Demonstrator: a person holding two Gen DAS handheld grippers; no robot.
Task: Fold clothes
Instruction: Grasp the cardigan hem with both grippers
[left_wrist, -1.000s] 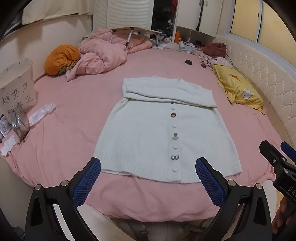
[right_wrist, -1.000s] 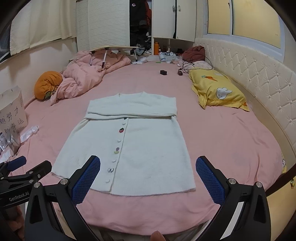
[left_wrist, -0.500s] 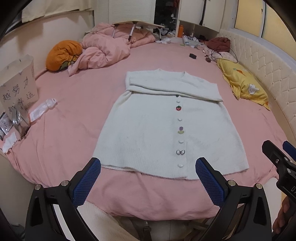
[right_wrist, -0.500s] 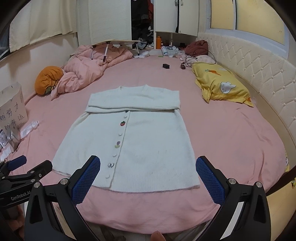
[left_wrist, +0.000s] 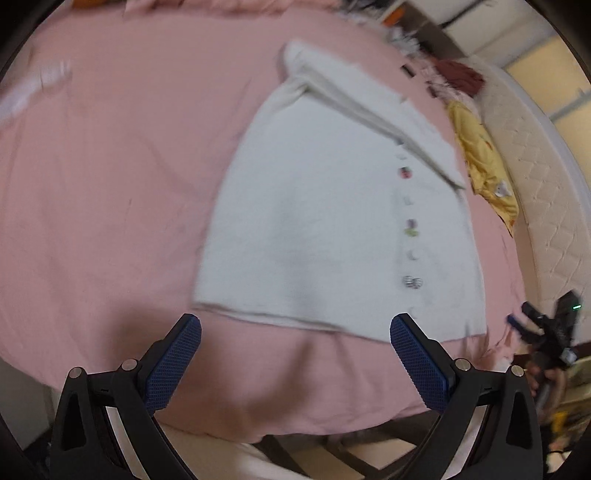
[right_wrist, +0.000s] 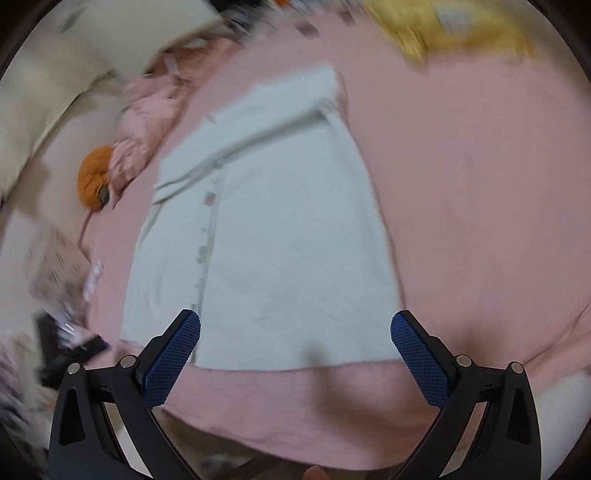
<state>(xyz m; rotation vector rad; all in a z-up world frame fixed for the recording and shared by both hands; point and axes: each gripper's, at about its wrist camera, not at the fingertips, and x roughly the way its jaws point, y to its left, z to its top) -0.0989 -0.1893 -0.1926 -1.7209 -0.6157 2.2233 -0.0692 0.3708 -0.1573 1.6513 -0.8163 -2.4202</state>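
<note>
A white button-up cardigan lies flat on the pink bed, sleeves folded across its top, hem toward me. It also shows in the right wrist view. My left gripper is open and empty just above the hem's left part. My right gripper is open and empty over the hem's right part. The right gripper also shows at the edge of the left wrist view. Both views are blurred by motion.
A yellow pillow lies right of the cardigan beside the padded headboard. An orange cushion and a pink blanket lie far left. A paper bag stands at the bed's left edge.
Both grippers have moved forward and down toward the cardigan's hem and tilted, so the cardigan looks larger. Both stay open and empty.
</note>
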